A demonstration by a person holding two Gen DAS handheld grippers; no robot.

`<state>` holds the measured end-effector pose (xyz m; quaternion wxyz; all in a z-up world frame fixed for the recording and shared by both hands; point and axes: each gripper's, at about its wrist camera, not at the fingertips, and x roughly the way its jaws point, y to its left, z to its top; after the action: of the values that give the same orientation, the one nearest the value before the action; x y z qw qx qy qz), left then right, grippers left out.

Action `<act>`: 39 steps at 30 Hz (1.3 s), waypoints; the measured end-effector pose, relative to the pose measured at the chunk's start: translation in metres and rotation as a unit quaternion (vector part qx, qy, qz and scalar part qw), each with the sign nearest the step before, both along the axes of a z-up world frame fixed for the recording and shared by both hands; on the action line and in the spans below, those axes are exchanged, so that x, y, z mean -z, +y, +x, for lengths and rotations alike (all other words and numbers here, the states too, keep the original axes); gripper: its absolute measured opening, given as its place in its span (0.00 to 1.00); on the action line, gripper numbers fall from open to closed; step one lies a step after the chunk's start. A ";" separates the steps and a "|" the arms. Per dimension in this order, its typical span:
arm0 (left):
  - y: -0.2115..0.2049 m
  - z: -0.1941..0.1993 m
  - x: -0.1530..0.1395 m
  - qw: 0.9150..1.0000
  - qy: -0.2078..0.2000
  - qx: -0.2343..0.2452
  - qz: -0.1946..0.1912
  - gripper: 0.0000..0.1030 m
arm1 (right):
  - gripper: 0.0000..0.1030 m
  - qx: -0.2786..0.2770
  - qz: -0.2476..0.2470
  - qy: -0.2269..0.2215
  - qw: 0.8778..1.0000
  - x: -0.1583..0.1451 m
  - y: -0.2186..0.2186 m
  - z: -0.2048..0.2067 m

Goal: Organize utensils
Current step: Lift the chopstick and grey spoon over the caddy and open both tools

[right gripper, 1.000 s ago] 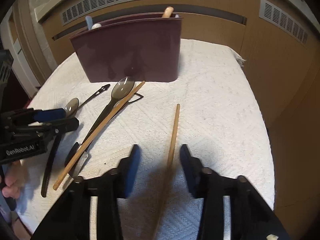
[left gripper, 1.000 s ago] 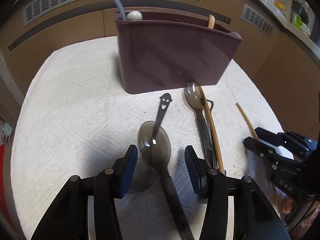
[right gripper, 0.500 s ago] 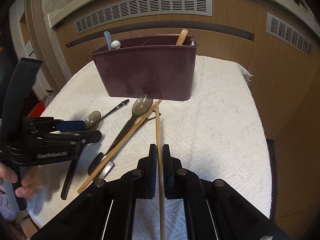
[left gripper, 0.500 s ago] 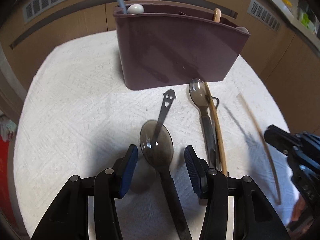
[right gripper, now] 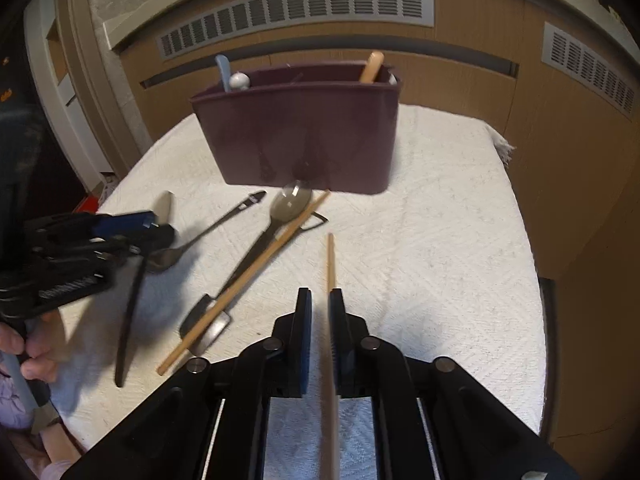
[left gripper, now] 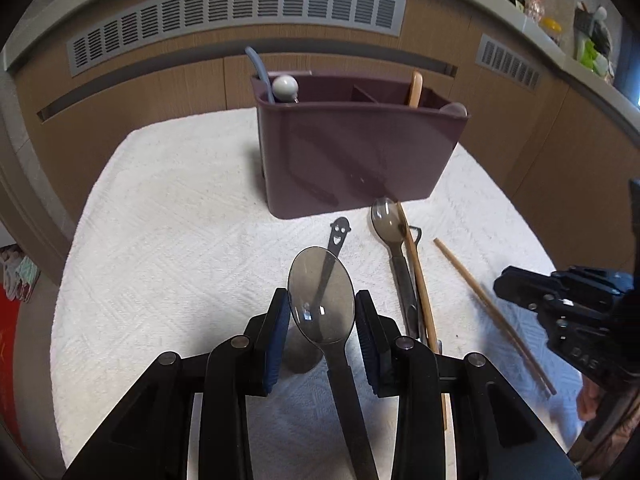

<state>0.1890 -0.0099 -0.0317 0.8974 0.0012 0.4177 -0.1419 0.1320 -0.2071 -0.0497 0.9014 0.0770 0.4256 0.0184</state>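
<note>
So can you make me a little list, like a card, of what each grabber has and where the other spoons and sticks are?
left gripper: jaws around the bowl of a see-through dark spoon, lifted off the cloth
right gripper: jaws shut on a wooden chopstick
caddy: maroon, upright at the back of the white cloth, a few utensils already inside
still on cloth: smiley-handled utensil, a second dark spoon, another chopstick lying across that spoon

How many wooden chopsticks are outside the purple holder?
2. One chopstick is clamped in the right gripper; the second chopstick lies on the cloth across a spoon. The holder may hide more.
</note>
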 end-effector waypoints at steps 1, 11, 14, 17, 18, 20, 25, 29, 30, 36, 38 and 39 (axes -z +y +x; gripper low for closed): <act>0.002 -0.002 -0.002 1.000 -0.005 -0.002 -0.004 0.33 | 0.16 0.000 0.001 0.006 1.000 0.003 -0.002 0.002; 0.007 -0.006 -0.011 1.000 -0.016 -0.003 -0.018 0.33 | 0.04 -0.001 -0.048 0.057 0.997 0.023 0.005 0.033; 0.007 -0.010 -0.017 0.999 -0.023 -0.006 -0.021 0.33 | 0.04 -0.005 -0.021 0.038 0.999 0.013 0.003 0.026; 0.008 -0.014 -0.025 0.999 -0.032 -0.005 -0.026 0.33 | 0.04 0.004 -0.014 -0.006 1.000 -0.009 0.001 0.011; 0.008 -0.016 -0.027 0.999 -0.034 -0.003 -0.026 0.33 | 0.04 0.007 -0.011 -0.019 1.000 -0.015 0.000 0.007; 0.007 -0.020 -0.033 0.999 -0.043 -0.002 -0.028 0.33 | 0.04 0.010 0.005 -0.043 0.999 -0.030 -0.003 -0.002; 0.004 -0.028 -0.048 0.998 -0.062 0.005 -0.029 0.33 | 0.04 0.015 0.012 -0.077 0.997 -0.049 -0.001 -0.013; 0.005 -0.032 -0.058 0.997 -0.073 0.006 -0.034 0.33 | 0.04 0.018 0.017 -0.091 0.996 -0.056 -0.002 -0.017; 0.005 -0.033 -0.061 0.996 -0.076 0.006 -0.035 0.33 | 0.04 0.018 0.017 -0.094 0.995 -0.058 -0.002 -0.020; 0.002 -0.041 -0.080 0.994 -0.102 0.013 -0.036 0.33 | 0.04 0.013 0.006 -0.124 0.992 -0.080 0.000 -0.030; 0.001 -0.042 -0.084 0.993 -0.107 0.015 -0.036 0.33 | 0.04 0.011 0.003 -0.130 0.991 -0.085 0.001 -0.033; 0.000 -0.042 -0.087 0.993 -0.110 0.017 -0.036 0.33 | 0.04 0.009 0.001 -0.133 0.991 -0.087 0.002 -0.033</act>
<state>0.1474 -0.0097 0.0549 0.9348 -0.0085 0.3111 -0.1713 0.0986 -0.2052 0.0374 0.9500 0.0788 0.3013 0.0204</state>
